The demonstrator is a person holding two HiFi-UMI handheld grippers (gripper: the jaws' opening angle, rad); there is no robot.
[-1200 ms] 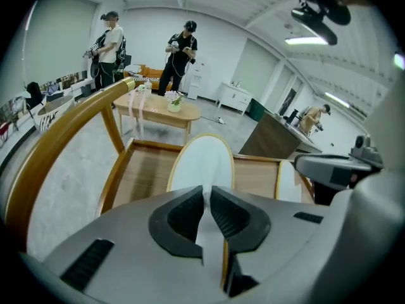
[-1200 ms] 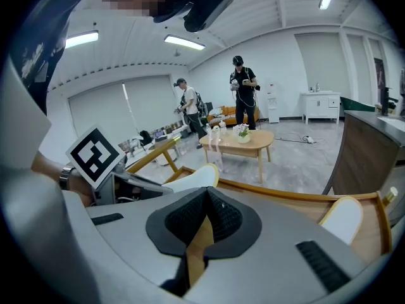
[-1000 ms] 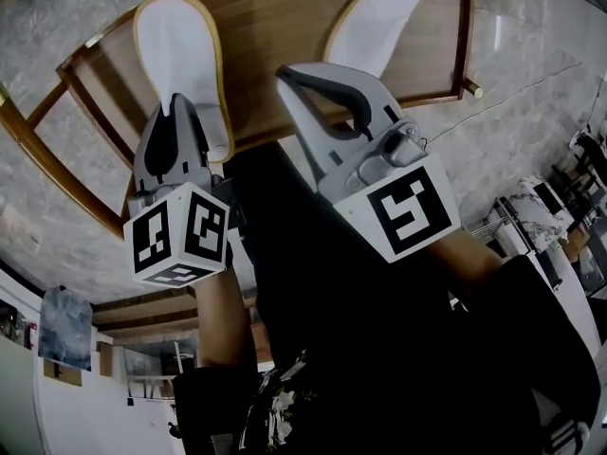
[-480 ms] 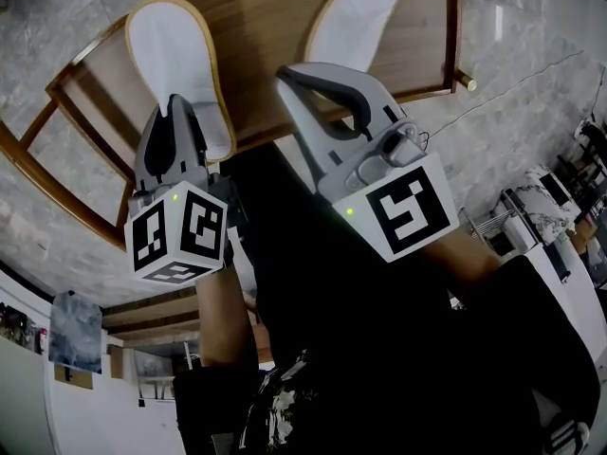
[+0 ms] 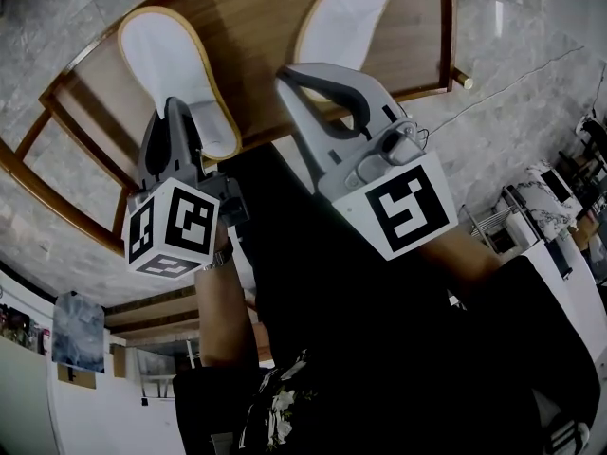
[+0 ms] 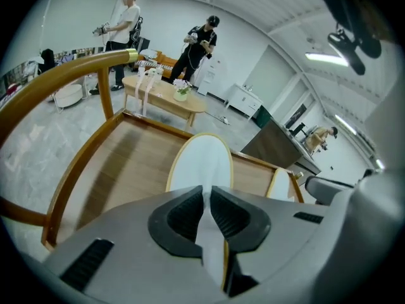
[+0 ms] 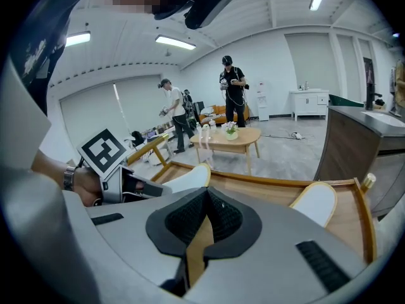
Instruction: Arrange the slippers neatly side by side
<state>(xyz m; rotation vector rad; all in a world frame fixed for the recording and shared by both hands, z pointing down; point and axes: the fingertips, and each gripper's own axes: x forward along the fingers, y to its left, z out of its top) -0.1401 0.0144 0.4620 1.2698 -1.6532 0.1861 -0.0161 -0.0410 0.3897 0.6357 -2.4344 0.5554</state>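
Two white slippers with tan rims lie on a wooden seat (image 5: 256, 27). My left gripper (image 5: 176, 110) is shut on the heel end of the left slipper (image 5: 171, 60). In the left gripper view the pads (image 6: 183, 215) pinch the thin white heel of that slipper (image 6: 201, 163), and the other slipper (image 6: 279, 183) shows to the right. My right gripper (image 5: 289, 74) hovers shut and empty, just short of the right slipper (image 5: 346, 17). In the right gripper view only wood shows at its jaws (image 7: 205, 195), with the right slipper (image 7: 314, 202) off to the right.
A curved wooden rail (image 5: 38, 159) frames the seat on the left, above a grey marble floor (image 5: 531, 93) crossed by a thin cable. Farther off stand a low wooden table (image 7: 231, 138), two people (image 7: 233, 87) and a dark counter (image 7: 354, 144).
The left gripper has twisted a little, its marker cube turning, and the held slipper's toe has swung slightly left. The right gripper has stayed put.
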